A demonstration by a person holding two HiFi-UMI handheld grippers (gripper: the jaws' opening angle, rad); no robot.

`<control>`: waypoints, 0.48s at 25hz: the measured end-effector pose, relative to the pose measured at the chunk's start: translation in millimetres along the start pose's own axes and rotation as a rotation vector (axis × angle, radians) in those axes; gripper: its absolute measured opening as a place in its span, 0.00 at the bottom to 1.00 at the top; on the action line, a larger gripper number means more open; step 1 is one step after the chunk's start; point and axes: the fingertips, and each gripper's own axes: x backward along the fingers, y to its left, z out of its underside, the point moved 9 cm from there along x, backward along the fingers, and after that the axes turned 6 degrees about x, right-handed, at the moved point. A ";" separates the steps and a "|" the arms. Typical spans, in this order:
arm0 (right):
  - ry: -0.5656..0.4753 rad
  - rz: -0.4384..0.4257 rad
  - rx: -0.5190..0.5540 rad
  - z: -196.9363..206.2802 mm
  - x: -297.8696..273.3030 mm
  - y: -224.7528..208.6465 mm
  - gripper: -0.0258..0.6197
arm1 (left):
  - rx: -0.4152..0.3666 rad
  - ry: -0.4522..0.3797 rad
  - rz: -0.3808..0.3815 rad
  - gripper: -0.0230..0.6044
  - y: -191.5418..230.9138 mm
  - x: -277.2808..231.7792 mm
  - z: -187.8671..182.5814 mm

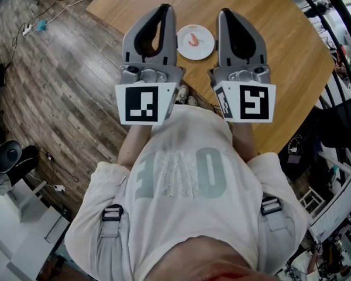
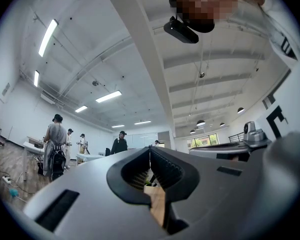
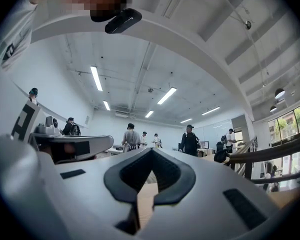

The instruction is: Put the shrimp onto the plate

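A small pink shrimp [image 1: 193,39] lies on a white plate [image 1: 203,50] near the front edge of the wooden table [image 1: 263,34]. I hold both grippers close to my chest, on either side of the plate and apart from it. The left gripper [image 1: 164,8] is shut, its tips meeting with nothing between them [image 2: 150,149]. The right gripper [image 1: 224,12] is shut and empty too [image 3: 151,151]. Both gripper views look out level across the room and up at the ceiling, and neither shows the plate or the shrimp.
The table's left edge meets a wood plank floor [image 1: 58,81] with cables [image 1: 35,25] at the far left. A dark railing [image 1: 333,16] runs along the right side. Several people [image 3: 190,141] stand at tables farther off in the room.
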 end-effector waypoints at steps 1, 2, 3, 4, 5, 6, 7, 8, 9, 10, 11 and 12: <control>-0.001 0.000 0.001 -0.2 0.1 0.3 0.07 | 0.000 -0.002 -0.001 0.06 0.3 0.0 -0.2; -0.001 0.000 0.001 -0.5 0.3 0.7 0.07 | 0.000 -0.004 -0.001 0.06 0.3 -0.1 -0.5; 0.000 0.000 0.001 -0.9 0.8 0.8 0.07 | 0.000 -0.004 -0.001 0.06 -0.2 -0.1 -0.9; 0.003 0.000 0.001 -1.1 1.3 0.9 0.07 | 0.000 -0.002 0.000 0.06 -0.8 -0.2 -1.3; 0.007 -0.001 0.000 -1.0 1.6 0.8 0.07 | -0.001 -0.001 0.001 0.06 -1.4 -0.3 -1.4; 0.012 -0.005 -0.001 -0.5 1.4 0.9 0.07 | -0.004 0.000 0.002 0.06 -1.8 -0.5 -1.4; 0.017 -0.011 -0.002 0.2 1.0 1.0 0.07 | -0.007 -0.002 0.004 0.06 -2.0 -0.8 -1.2; 0.021 -0.017 -0.003 1.1 0.6 1.0 0.07 | -0.010 -0.003 0.005 0.06 -2.1 -1.2 -0.9; 0.024 -0.021 -0.005 1.9 0.3 1.0 0.07 | -0.011 -0.004 0.004 0.06 -2.1 -1.5 -0.6; 0.026 -0.024 -0.007 2.2 0.2 0.9 0.07 | -0.011 -0.004 0.003 0.06 -1.9 -1.6 -0.5; 0.028 -0.025 -0.008 2.2 -0.1 0.8 0.07 | -0.011 -0.003 0.002 0.06 -1.6 -1.8 -0.7; 0.030 -0.025 -0.009 1.9 -0.4 0.6 0.07 | -0.011 -0.001 0.002 0.06 -1.2 -1.9 -1.2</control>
